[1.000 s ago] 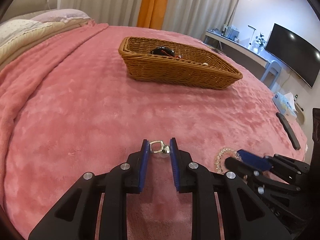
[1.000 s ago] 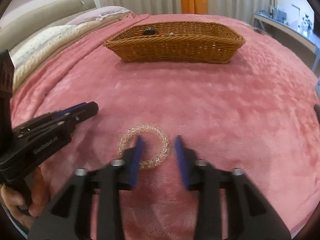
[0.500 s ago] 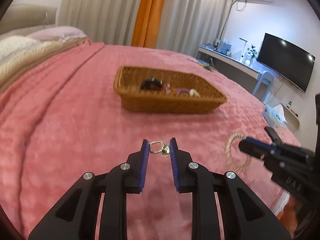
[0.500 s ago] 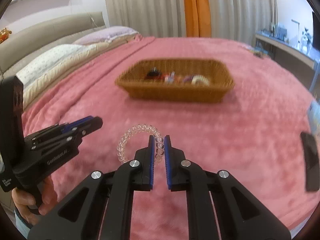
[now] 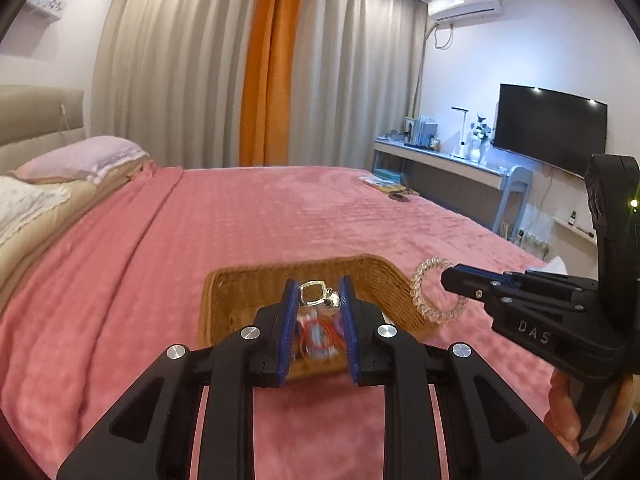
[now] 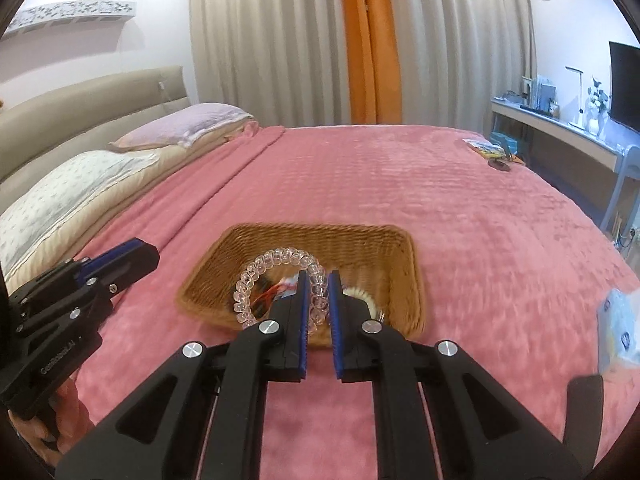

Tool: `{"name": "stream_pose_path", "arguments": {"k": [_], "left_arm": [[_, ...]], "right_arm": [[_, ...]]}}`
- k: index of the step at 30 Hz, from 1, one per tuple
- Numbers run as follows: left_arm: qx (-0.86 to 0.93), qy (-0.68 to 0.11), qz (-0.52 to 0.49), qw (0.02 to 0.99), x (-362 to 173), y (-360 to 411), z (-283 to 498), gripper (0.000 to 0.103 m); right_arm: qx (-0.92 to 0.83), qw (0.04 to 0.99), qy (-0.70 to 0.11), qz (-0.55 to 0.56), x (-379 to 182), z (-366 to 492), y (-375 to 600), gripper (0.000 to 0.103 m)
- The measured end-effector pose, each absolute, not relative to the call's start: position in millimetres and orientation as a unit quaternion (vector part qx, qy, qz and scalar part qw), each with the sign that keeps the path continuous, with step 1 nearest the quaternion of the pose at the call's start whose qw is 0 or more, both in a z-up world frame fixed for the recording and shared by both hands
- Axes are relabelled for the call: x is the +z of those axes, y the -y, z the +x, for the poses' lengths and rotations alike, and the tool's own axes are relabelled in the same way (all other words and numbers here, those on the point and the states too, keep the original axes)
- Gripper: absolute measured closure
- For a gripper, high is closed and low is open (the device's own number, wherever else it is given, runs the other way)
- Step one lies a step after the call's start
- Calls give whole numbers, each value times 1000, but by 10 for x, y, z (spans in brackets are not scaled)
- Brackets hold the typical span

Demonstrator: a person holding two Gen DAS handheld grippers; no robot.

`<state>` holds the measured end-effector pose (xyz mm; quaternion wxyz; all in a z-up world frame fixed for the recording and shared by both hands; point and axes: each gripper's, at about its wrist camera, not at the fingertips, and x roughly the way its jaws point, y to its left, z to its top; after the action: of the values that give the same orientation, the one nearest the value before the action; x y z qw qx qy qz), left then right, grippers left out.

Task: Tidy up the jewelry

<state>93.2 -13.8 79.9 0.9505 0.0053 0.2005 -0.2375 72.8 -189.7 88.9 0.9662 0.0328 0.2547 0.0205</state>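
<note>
- In the left wrist view our left gripper (image 5: 319, 286) hides the near wall of the wicker basket (image 5: 248, 284) and most of its inside; between the fingers we make out only a blurred tangle of red and pale pieces (image 5: 320, 334), which we cannot name.
- In the right wrist view the basket's contents are also smeared: a dark item and red strands (image 6: 269, 292) sit behind the raised bracelet, and a pale round piece (image 6: 362, 295) peeks out beside the right finger.
- At the right edge of that view a light blue object (image 6: 622, 326) is cut off and too blurred to identify.
- We hold the left tongs narrow, clamped on a small silver charm (image 5: 320, 298) with a square ring and a round bell, raised in front of the basket.
- We hold the right gripper (image 6: 318, 280) nearly closed, pinching a clear beaded bracelet (image 6: 260, 276) whose loop hangs to the left, over the basket opening as that camera sees it.
- The basket rests on the pink blanket (image 6: 440, 184) covering the bed, with pillows (image 6: 192, 124) at the far left.
- A person's fingers (image 5: 564, 412) show under the right gripper's handle.
</note>
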Motion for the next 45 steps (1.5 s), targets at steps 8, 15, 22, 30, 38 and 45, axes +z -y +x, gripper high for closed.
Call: {"name": "stream_pose_path", "arguments": {"k": [8, 15, 22, 30, 38, 45], "left_arm": [[-220, -247, 3, 944, 335, 402, 1577, 83], [-215, -299, 2, 930, 37, 416, 1845, 83], [-218, -312, -6, 925, -1, 402, 1840, 55], [-220, -273, -39, 936, 321, 197, 1547, 31], [-185, -194, -61, 961, 791, -142, 749, 9], [-148, -168, -73, 972, 809, -324, 186, 8]], "right_arm": [[17, 948, -313, 50, 439, 1507, 2088, 95], [28, 933, -351, 71, 124, 1782, 2174, 95], [34, 928, -363, 78, 81, 1805, 2198, 89], [28, 947, -313, 68, 415, 1384, 2188, 49], [63, 969, -235, 53, 842, 548, 1945, 30], [70, 983, -169, 31, 866, -104, 1760, 15]]}}
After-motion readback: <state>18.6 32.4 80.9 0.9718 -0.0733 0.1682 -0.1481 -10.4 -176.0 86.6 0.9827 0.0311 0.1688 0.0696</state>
